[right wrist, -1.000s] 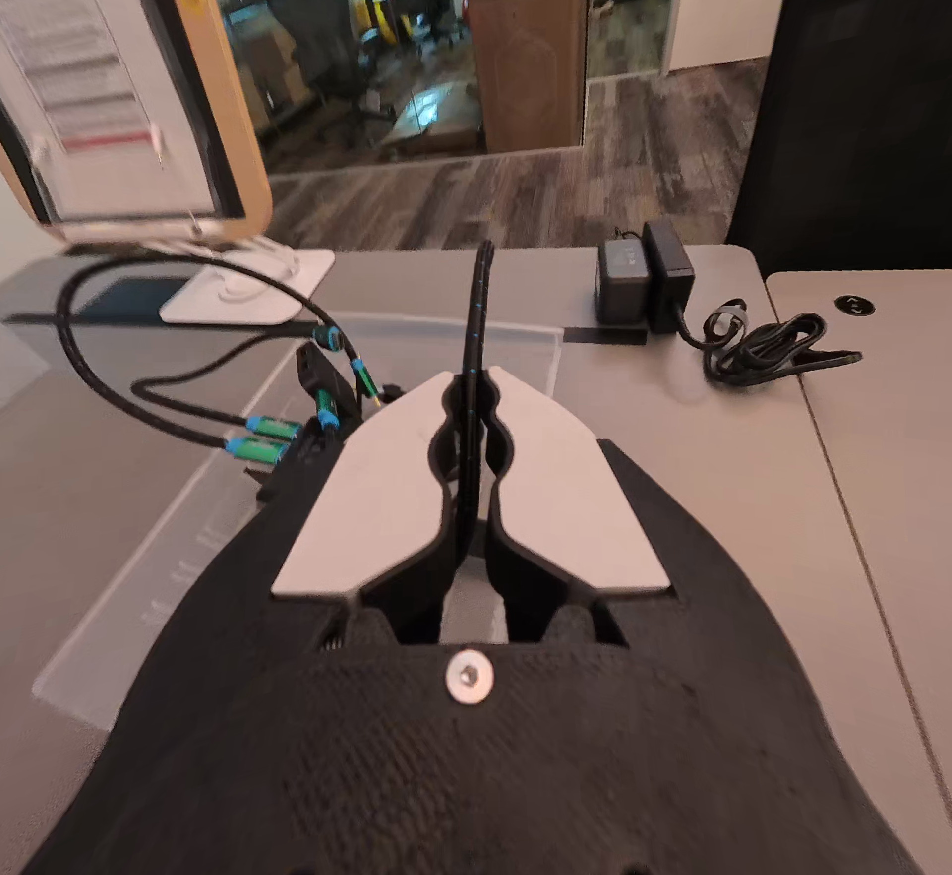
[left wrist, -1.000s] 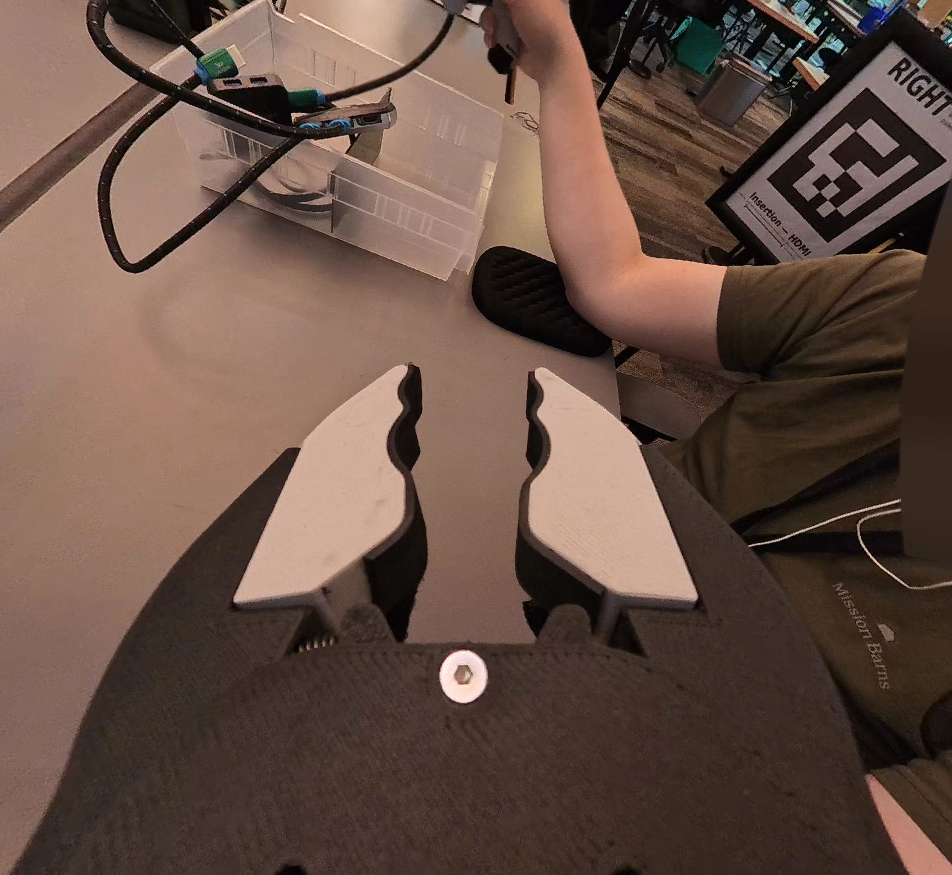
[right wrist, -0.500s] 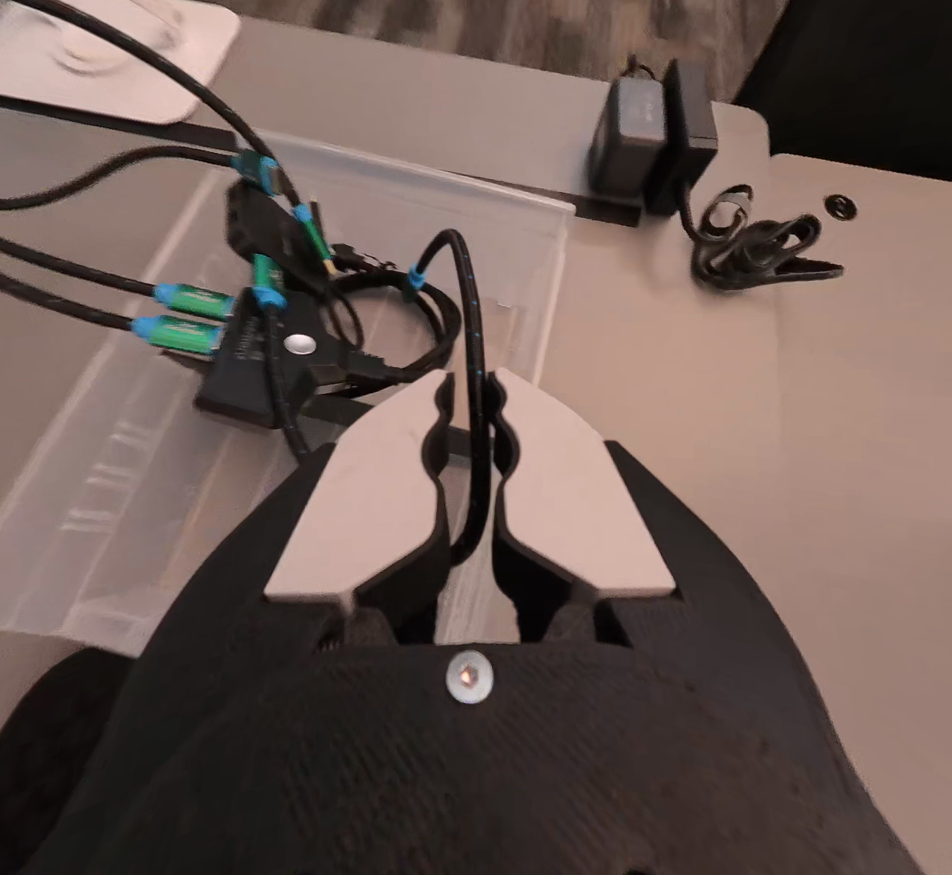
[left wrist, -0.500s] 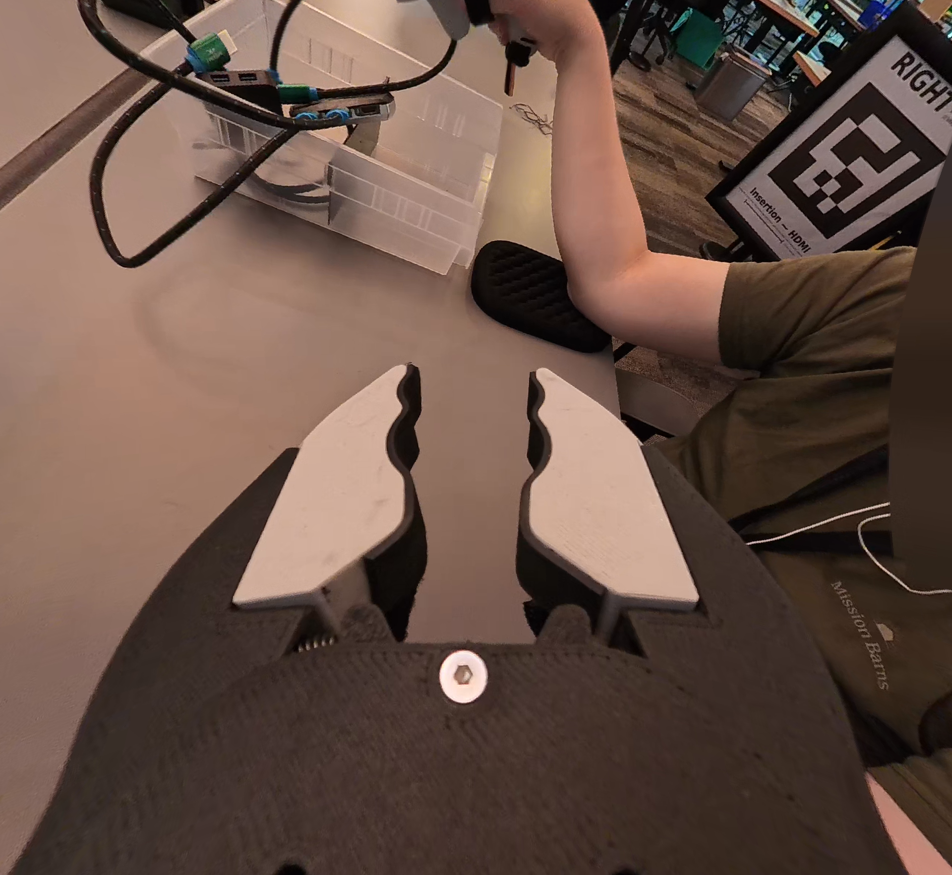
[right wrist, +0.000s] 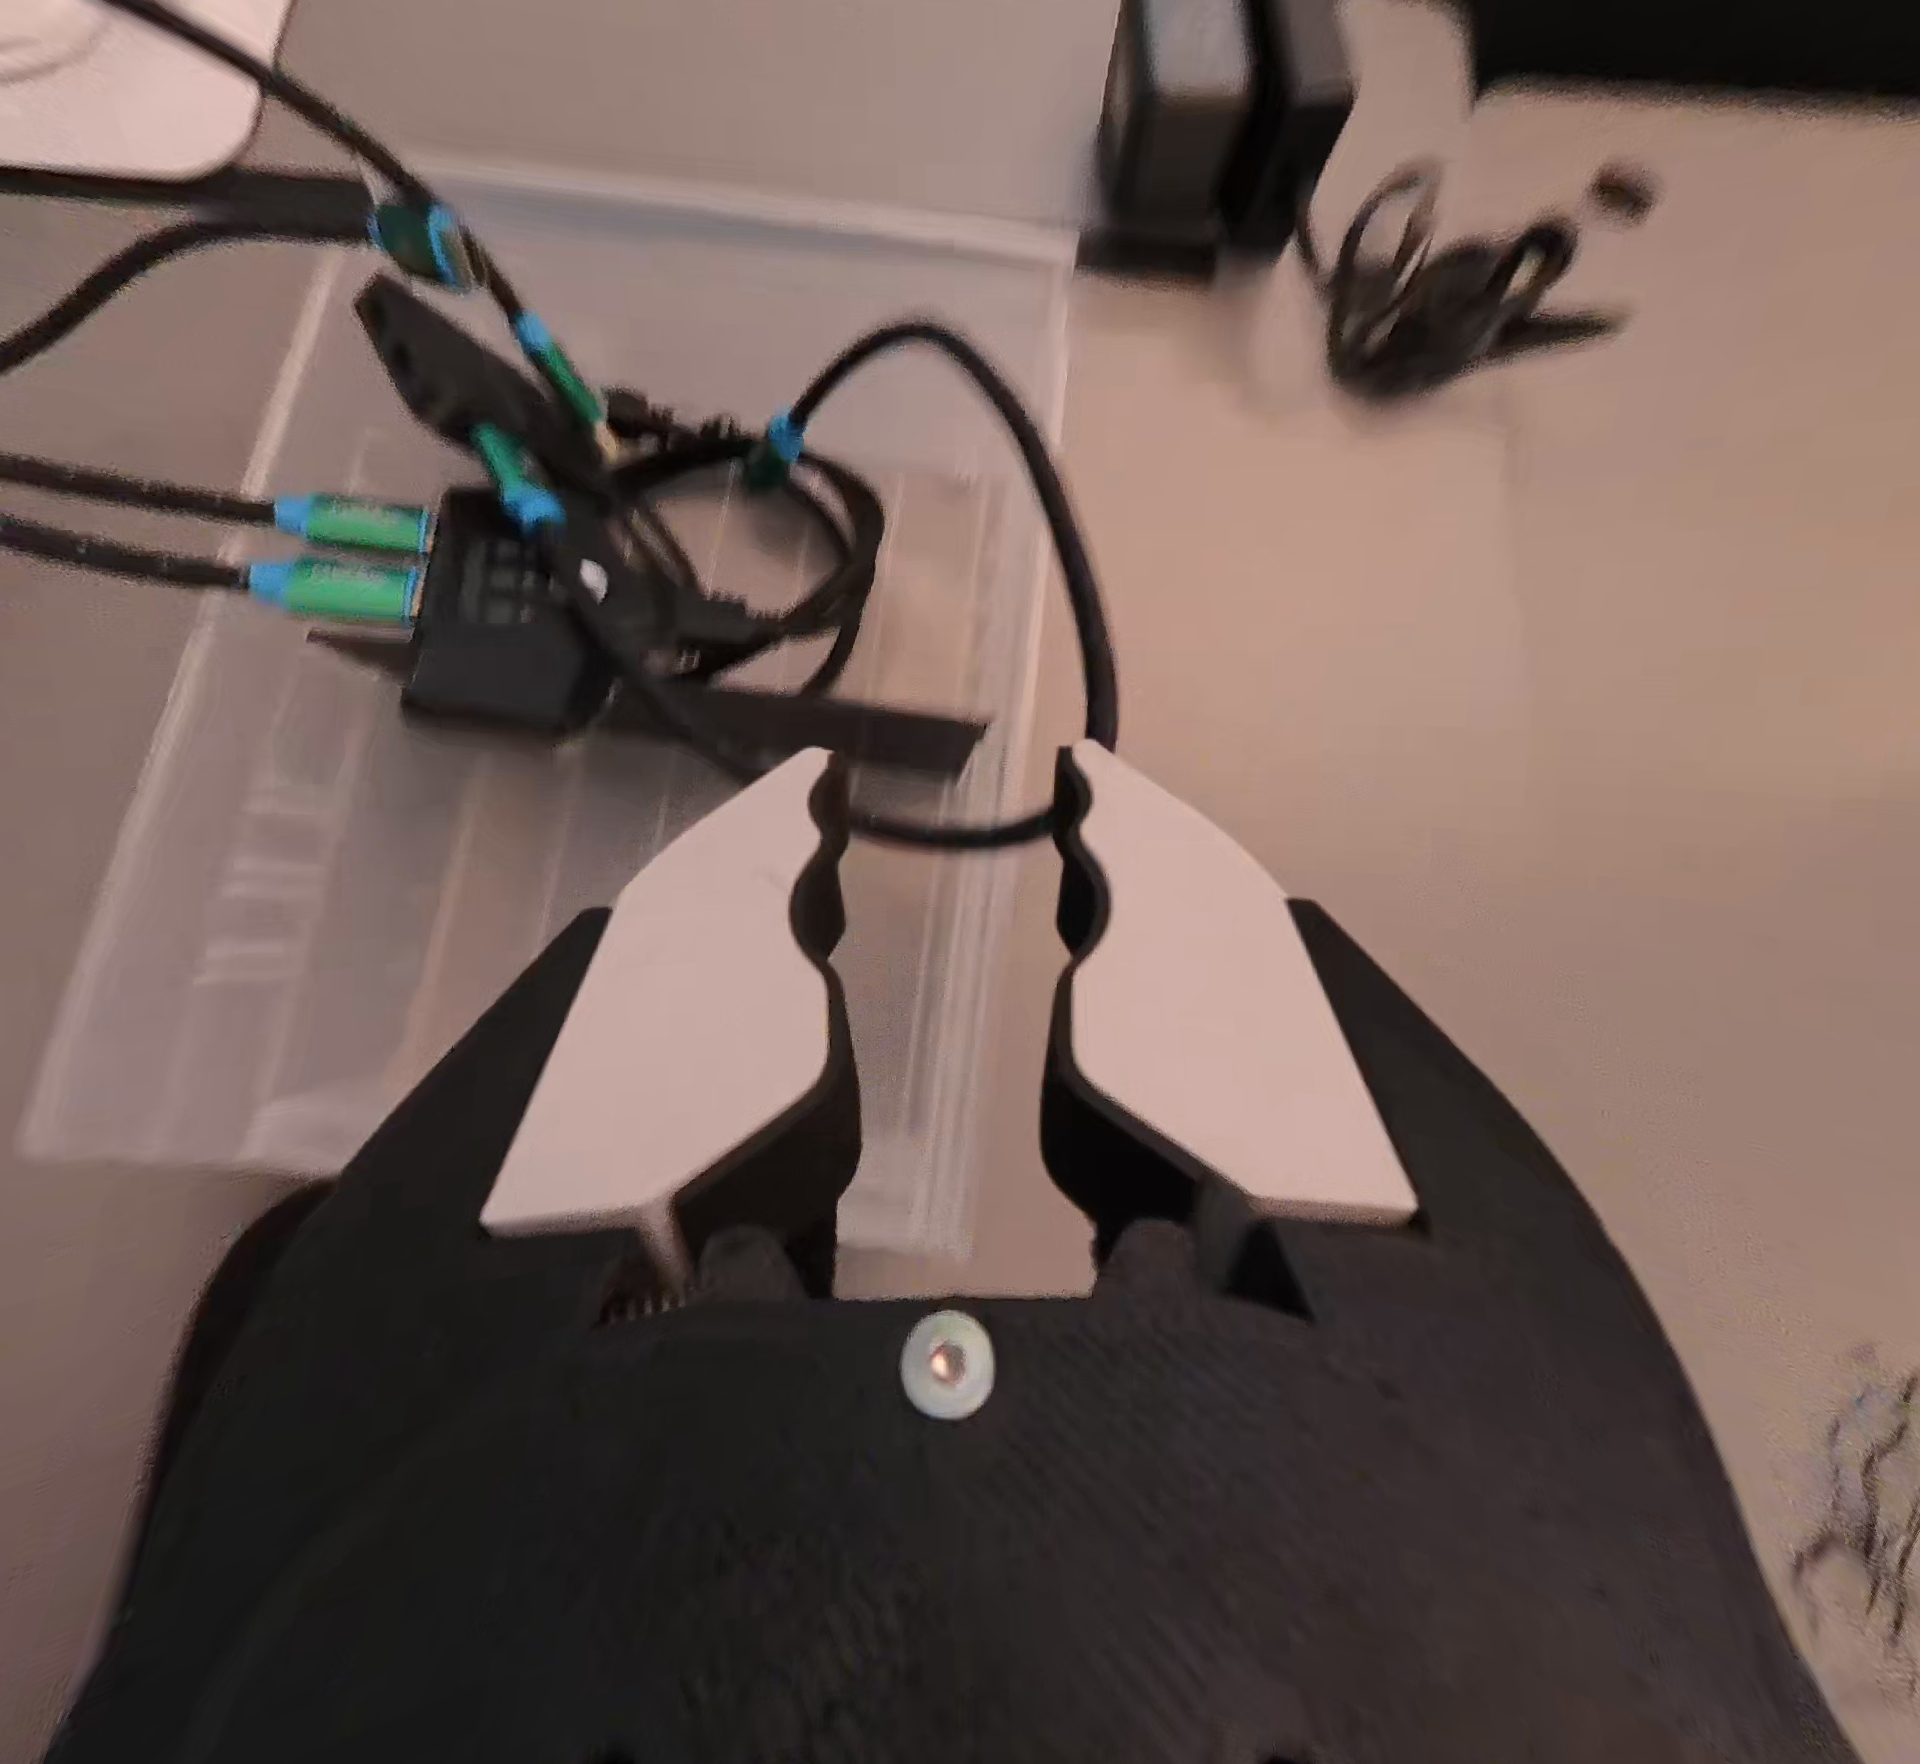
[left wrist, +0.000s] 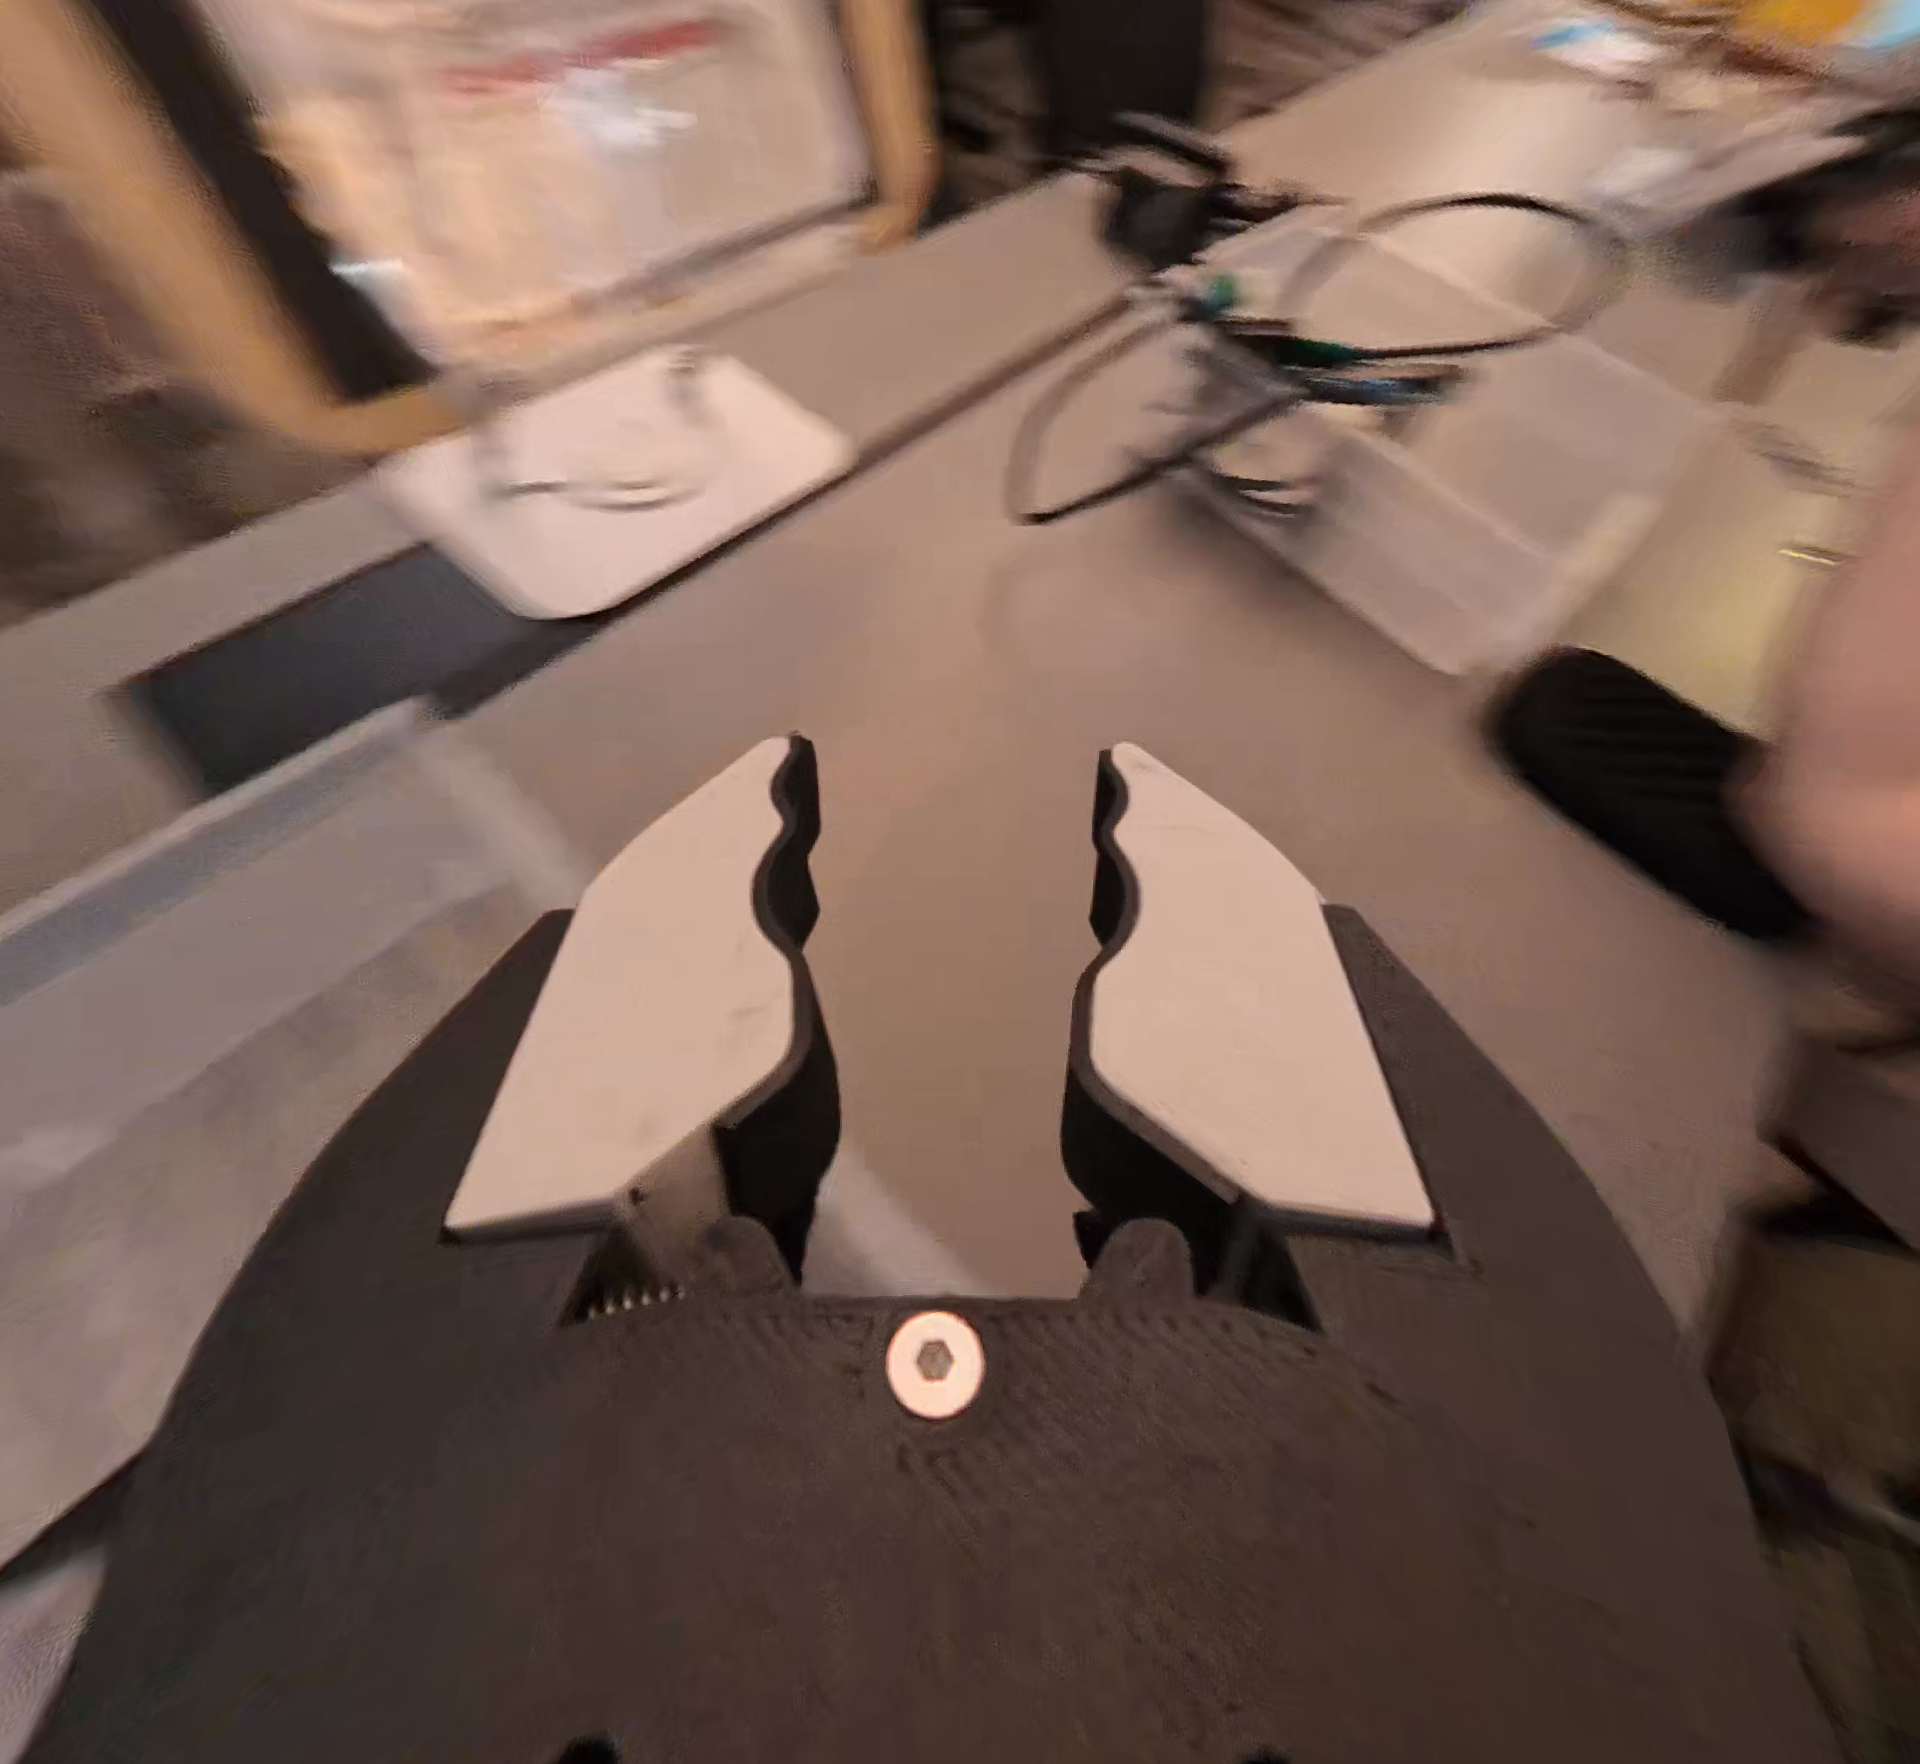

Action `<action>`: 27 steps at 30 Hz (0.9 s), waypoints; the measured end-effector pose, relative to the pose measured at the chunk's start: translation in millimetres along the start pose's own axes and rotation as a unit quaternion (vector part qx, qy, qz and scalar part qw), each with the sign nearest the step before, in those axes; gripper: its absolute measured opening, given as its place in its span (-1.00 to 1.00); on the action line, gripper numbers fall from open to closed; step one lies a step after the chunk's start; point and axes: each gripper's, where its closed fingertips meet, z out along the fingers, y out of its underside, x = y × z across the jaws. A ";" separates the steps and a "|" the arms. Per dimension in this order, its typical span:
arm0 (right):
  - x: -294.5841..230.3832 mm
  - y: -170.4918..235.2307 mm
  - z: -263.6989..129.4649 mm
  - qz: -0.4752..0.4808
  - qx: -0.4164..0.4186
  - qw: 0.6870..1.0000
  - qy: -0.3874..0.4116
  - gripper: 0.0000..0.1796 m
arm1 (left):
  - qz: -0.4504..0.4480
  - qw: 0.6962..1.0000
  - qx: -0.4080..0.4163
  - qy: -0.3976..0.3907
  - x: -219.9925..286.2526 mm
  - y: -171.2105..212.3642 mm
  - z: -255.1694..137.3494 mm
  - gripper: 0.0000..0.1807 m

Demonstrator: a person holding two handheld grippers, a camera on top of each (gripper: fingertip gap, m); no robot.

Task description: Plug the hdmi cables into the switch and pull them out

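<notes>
The black HDMI switch [right wrist: 499, 613] hangs over the clear plastic bin [right wrist: 623, 935]. Two green plugs with blue collars [right wrist: 348, 561] sit in its left side. More green-and-blue plugs [right wrist: 416, 239] and black cables tangle above it. My right gripper [right wrist: 948, 758] is open just above the bin. A black cable [right wrist: 1081, 571] loops down and crosses loosely between its fingertips. My left gripper [left wrist: 956, 758] is open and empty over the bare grey table. The blurred cable tangle [left wrist: 1299, 343] and the bin [left wrist: 1475, 488] lie far ahead to its right.
A framed board on a white base [left wrist: 623, 488] stands at the left back. A black wrist rest [left wrist: 1631, 779] and a person's arm [left wrist: 1860, 727] are at the right. Two black power bricks [right wrist: 1205, 73] and a coiled cord [right wrist: 1455, 291] lie behind the bin.
My right gripper has opened and let go of the black cable, which now lies loose between the fingers. My left gripper has swung left toward the board and opened wider.
</notes>
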 end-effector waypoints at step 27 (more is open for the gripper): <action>-40.4 115.6 63.4 -0.004 -0.346 0.932 -0.109 -0.86 | -0.276 0.875 -0.300 -0.260 -169.5 221.9 -90.6 -0.42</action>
